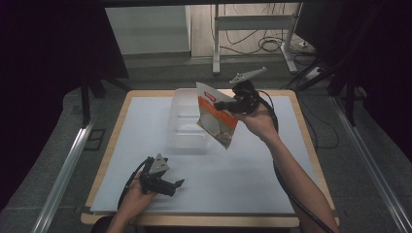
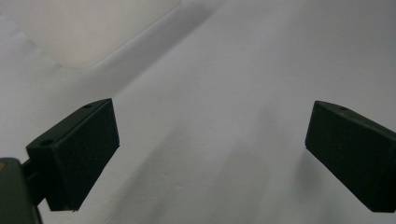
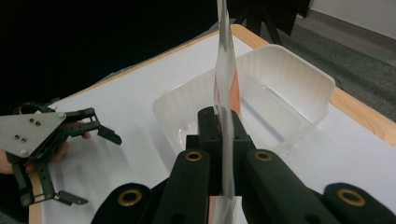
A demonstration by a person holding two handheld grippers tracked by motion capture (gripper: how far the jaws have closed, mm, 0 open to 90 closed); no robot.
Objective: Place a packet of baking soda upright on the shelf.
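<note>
The white-topped table (image 1: 145, 145) carries a clear plastic tub (image 1: 187, 124) toward its far middle. Above the tub's right side the right claw (image 1: 224, 104) hangs in the air, pinched tight on the upper edge of an orange-and-white pouch (image 1: 216, 116), which dangles below-left of it. The left claw (image 1: 179, 185) rests low near the table's front edge, jaws spread wide and empty.

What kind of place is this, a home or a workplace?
Probably a lab or recording workspace, not a home: dark curtains surround a wood-edged table, loose cables lie on the floor, and a metal stand sits behind.
</note>
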